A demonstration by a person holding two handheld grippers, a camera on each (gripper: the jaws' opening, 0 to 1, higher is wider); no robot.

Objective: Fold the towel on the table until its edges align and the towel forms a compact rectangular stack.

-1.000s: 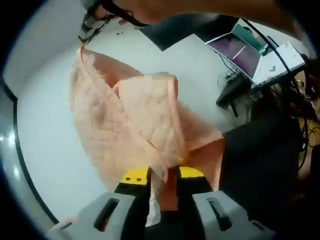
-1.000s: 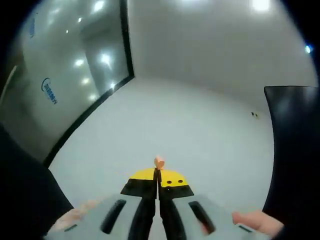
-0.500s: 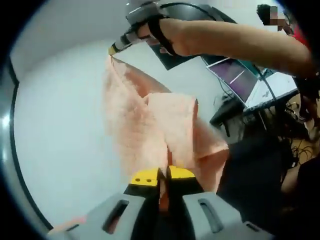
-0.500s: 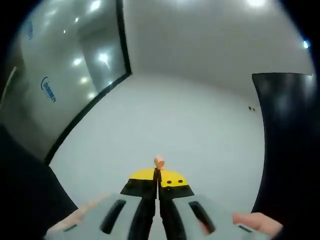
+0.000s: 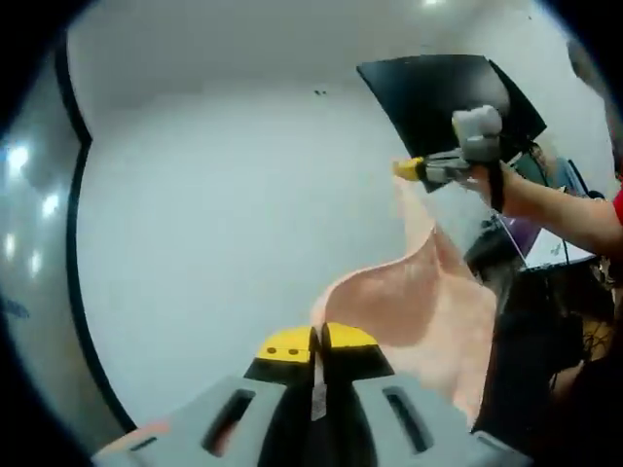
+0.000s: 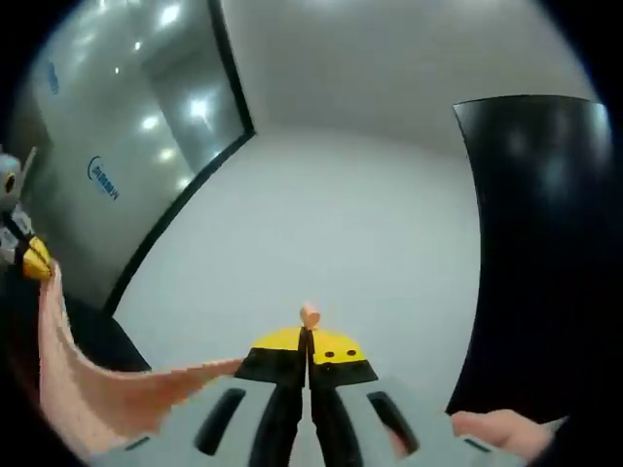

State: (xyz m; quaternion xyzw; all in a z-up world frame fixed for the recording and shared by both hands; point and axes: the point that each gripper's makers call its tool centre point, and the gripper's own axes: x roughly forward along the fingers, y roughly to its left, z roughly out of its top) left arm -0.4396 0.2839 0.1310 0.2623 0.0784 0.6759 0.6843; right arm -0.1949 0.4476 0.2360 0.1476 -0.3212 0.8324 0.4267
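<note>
The peach towel (image 5: 419, 302) hangs in the air, stretched between the two grippers above the white table (image 5: 224, 214). My left gripper (image 5: 319, 341) is shut on one corner at the bottom of the left gripper view. A hand at the upper right holds my right gripper (image 5: 407, 168), shut on another corner. In the right gripper view, my right gripper (image 6: 309, 336) pinches a small peach tip of towel (image 6: 310, 313). My left gripper (image 6: 37, 258) shows at the left edge with the towel (image 6: 73, 384) sagging below it.
A black panel (image 5: 448, 97) stands at the table's far right and also fills the right side (image 6: 531, 243). A glass wall (image 6: 107, 146) with a dark frame runs along the left. A laptop (image 5: 545, 243) and cables sit beyond the towel.
The towel has been lifted and pulled out between the grippers; its bunched folds have opened into one hanging sheet. In the left gripper view the right gripper went from upper left to right.
</note>
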